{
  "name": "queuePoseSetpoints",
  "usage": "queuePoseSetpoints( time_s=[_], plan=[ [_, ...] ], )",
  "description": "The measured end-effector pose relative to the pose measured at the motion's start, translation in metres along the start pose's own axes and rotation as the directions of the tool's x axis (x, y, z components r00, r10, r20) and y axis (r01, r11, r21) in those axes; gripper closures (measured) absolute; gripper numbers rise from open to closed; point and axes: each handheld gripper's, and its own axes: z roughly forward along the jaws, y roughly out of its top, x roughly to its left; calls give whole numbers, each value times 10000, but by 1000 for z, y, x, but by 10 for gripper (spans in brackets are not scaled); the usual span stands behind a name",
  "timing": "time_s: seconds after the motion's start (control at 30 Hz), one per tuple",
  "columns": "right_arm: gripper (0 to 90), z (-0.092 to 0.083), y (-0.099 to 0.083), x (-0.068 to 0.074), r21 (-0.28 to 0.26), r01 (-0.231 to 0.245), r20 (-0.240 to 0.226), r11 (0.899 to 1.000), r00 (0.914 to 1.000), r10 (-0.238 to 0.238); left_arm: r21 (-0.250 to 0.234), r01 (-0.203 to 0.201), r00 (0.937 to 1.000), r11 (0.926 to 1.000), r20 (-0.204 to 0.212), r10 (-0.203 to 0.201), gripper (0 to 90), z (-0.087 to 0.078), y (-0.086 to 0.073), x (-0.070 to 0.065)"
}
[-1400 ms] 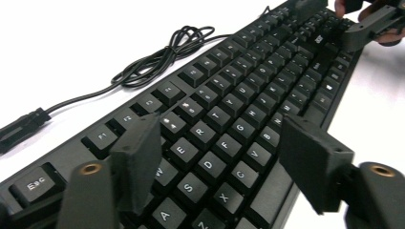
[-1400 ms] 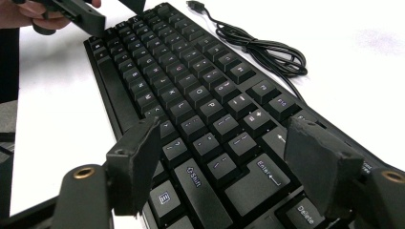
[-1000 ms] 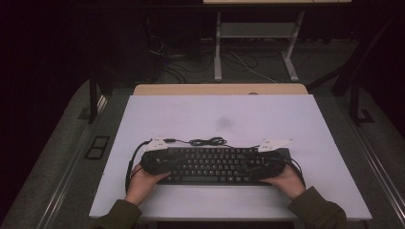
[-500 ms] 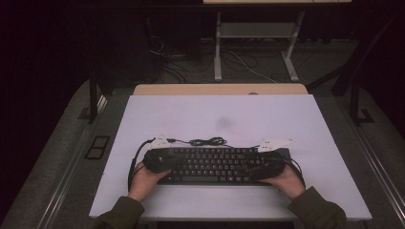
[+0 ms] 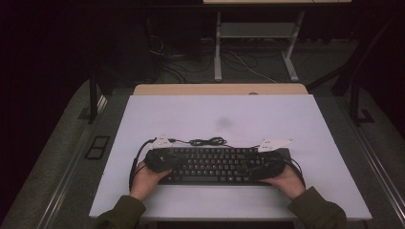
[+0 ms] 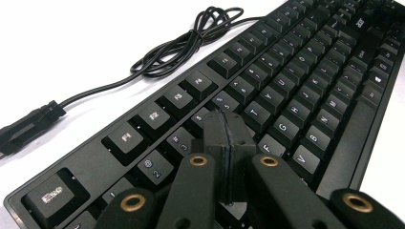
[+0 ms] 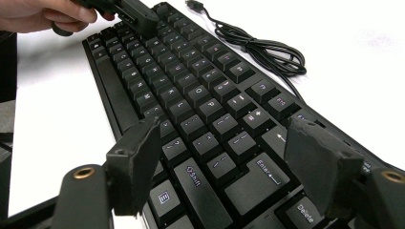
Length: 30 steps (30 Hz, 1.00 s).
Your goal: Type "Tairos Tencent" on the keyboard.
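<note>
- While the keyboard (image 5: 217, 164) lies where it lay a second ago, near the front edge of the white surface (image 5: 219, 114), we see almost nothing changed, so we judge no real step has begun.
- Its coiled cable (image 6: 191, 43) rests just behind the keyboard.
- Our left gripper (image 6: 224, 143) hovers over the keyboard's left keys, jaws pressed together on nothing.
- Our right gripper (image 7: 234, 164) hangs over its right end near Enter, jaws wide apart.

White table (image 5: 191, 114) with a light wood strip along its 12 o'clock edge - a black keyboard (image 5: 217, 164) lies flat toward 6 o'clock. Its black cable (image 5: 207, 141) sits bundled on the tabletop just at the keyboard's 12 o'clock side - faint smudge (image 5: 223, 123) beyond it.
</note>
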Motion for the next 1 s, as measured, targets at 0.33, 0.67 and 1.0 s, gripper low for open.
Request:
queuePoseSetpoints(
  time_s=[0.33, 0.67, 1.0],
  plan=[
    [280, 0, 0, 0, -16, 8, 9, 10000, 10000, -8, 155, -66, 10000, 9999, -63, 67, 890, 2, 0, -3],
    [281, 6, 3, 2, -38, 28, -102, 10000, 9999, -28, -89, -55, 9999, 9999, 103, 56, 864, -2, 1, -5],
    [345, 12, 10, 4, -53, 22, -489, 10000, 9988, -24, -294, 69, 9998, 9995, 190, -63, 652, -9, -1, -5]
  ],
)
